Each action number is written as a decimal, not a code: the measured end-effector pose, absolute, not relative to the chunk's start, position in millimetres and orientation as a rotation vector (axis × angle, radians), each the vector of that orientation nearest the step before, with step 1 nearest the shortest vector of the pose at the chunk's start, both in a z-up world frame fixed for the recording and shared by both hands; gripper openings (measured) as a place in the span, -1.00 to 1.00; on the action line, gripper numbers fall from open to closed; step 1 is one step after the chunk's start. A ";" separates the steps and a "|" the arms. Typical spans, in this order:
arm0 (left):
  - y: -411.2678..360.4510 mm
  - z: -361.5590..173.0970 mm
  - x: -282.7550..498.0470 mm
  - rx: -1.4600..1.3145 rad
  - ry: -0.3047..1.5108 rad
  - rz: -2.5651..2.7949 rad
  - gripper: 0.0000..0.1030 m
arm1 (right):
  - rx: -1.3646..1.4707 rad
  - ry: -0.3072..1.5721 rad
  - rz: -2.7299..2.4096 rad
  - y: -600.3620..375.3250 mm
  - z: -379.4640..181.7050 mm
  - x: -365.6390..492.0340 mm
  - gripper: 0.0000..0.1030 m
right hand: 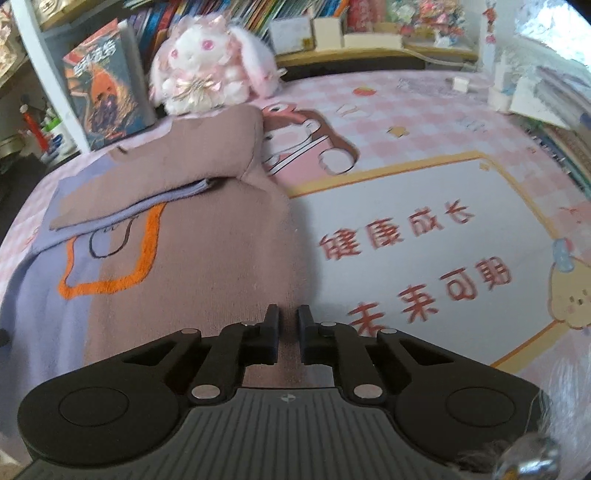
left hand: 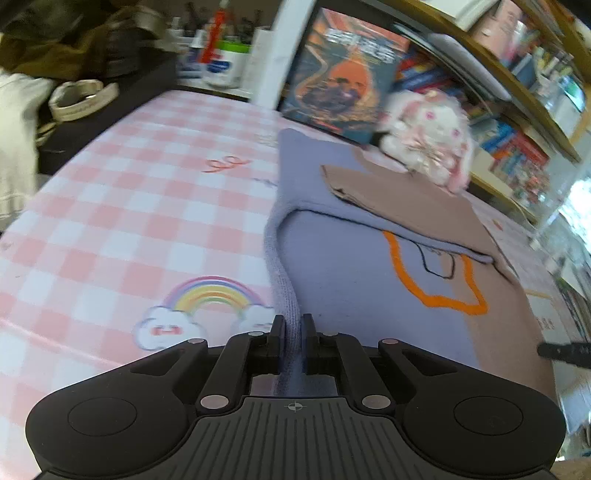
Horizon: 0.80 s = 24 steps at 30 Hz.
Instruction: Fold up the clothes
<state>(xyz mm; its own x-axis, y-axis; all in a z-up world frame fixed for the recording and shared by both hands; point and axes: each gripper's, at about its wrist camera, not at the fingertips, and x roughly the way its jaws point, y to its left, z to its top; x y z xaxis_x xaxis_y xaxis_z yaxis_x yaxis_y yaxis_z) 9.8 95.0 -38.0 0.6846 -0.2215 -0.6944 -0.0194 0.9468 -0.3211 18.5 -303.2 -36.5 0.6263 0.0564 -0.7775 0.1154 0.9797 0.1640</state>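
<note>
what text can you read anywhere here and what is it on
"健康成长" in red, seen upside down, on the white panel of the table mat
"未来可期" in red, also upside down, lower on the same panel
Title on the book cover: pale characters, too blurred to read
Small red print on the mat near the sweater: too small to read
Shelf book spines and bottle labels: blurred, unreadable

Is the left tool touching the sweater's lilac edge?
Touching. The left wrist view shows the left tool closed on the sweater, its lilac ribbed edge pinched between both fingers with no gap.
</note>
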 end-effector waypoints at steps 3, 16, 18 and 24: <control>84.4 -36.4 10.5 -0.300 0.812 -0.154 -0.89 | 0.207 0.889 -0.063 -312.1 -35.6 16.6 -0.83; 71.1 -23.6 -1.6 -0.328 0.767 -0.151 -0.88 | 0.241 0.854 -0.014 -324.6 -29.5 9.0 -0.82; 68.1 -22.8 -3.3 -0.327 0.775 -0.124 -0.84 | 0.264 0.845 0.006 -328.1 -29.1 6.9 -0.80; 67.5 -28.1 -15.8 -0.344 0.819 -0.045 -0.58 | 0.341 0.857 0.043 -347.5 -33.5 -3.7 -0.51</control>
